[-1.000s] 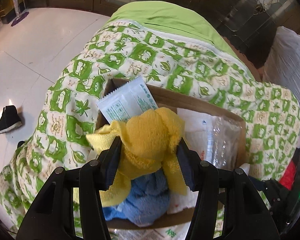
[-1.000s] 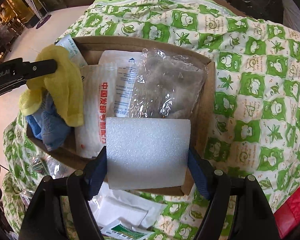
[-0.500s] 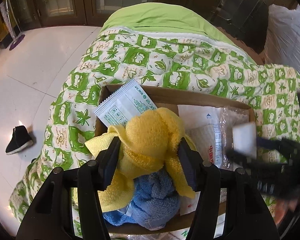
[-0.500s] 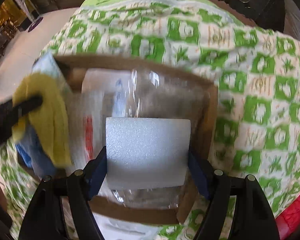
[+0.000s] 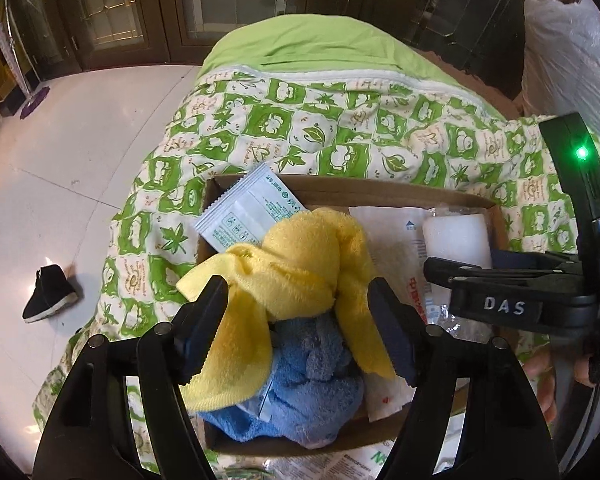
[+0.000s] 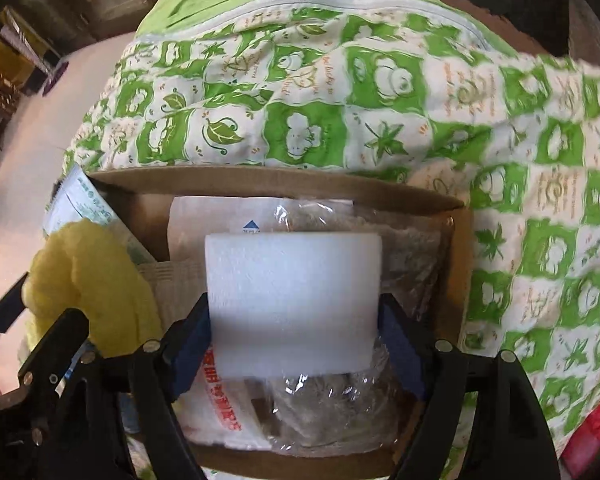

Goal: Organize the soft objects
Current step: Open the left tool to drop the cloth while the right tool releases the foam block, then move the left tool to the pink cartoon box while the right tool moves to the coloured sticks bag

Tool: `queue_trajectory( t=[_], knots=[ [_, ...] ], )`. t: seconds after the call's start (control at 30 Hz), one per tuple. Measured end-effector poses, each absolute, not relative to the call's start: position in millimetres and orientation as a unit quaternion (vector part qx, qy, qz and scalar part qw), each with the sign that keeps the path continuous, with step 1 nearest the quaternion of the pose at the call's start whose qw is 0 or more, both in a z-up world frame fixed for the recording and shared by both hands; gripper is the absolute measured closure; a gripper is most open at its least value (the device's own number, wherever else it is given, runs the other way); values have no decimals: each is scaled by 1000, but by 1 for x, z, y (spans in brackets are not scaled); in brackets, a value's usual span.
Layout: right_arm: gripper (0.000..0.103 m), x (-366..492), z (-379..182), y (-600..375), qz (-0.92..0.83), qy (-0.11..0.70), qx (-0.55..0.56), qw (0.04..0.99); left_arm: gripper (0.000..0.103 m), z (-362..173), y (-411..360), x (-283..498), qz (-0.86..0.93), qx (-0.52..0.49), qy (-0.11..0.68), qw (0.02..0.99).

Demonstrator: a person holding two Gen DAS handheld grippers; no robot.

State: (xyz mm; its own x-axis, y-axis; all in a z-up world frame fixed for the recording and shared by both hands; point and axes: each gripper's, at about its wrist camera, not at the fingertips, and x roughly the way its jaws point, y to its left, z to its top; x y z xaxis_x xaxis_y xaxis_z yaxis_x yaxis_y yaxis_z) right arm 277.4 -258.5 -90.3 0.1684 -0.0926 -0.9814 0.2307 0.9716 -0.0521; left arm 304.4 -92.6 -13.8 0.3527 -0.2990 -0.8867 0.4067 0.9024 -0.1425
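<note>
A cardboard box point(image 5: 384, 191) lies on a green-and-white quilt. My left gripper point(image 5: 300, 304) is shut on a yellow towel point(image 5: 300, 264), held over a blue towel point(image 5: 312, 392) in the box's left end. My right gripper point(image 6: 294, 320) is shut on a white foam block point(image 6: 292, 300), held low over the box's right half above a clear plastic bag point(image 6: 332, 412) and a white packet with red print point(image 6: 220, 400). The foam block point(image 5: 456, 240) and right gripper point(image 5: 500, 280) also show in the left wrist view. The yellow towel point(image 6: 92, 292) shows at left in the right wrist view.
A white sachet with green print point(image 5: 248, 212) leans on the box's far left corner. The quilt point(image 6: 380, 100) covers a bed with a plain green sheet point(image 5: 320, 44) behind. A black shoe point(image 5: 50, 292) lies on the white tiled floor. Flat packets point(image 5: 340, 464) lie before the box.
My right gripper has moved forward and down over the box with the foam block, entering the left wrist view. My left gripper kept the yellow towel and drew back slightly.
</note>
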Motion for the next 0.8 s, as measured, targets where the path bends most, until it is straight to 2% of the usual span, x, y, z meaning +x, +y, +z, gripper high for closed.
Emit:
queue_trajectory(
  t=[0.13,0.43,0.7,0.8],
  knots=[
    [22,257,-73,-264,-94,627,66,771,21,2,-79,288,-221,52,518,825],
    [21,173,-44,-245,-45,615,20,787,21,5,-22,223,-237,72,514,821],
    [20,85,-65,-223,6,632,2,775,21,-30,37,139,-256,49,534,804],
    [20,76,-81,-221,7,640,12,768,21,-47,50,113,-255,45,535,804]
  ],
)
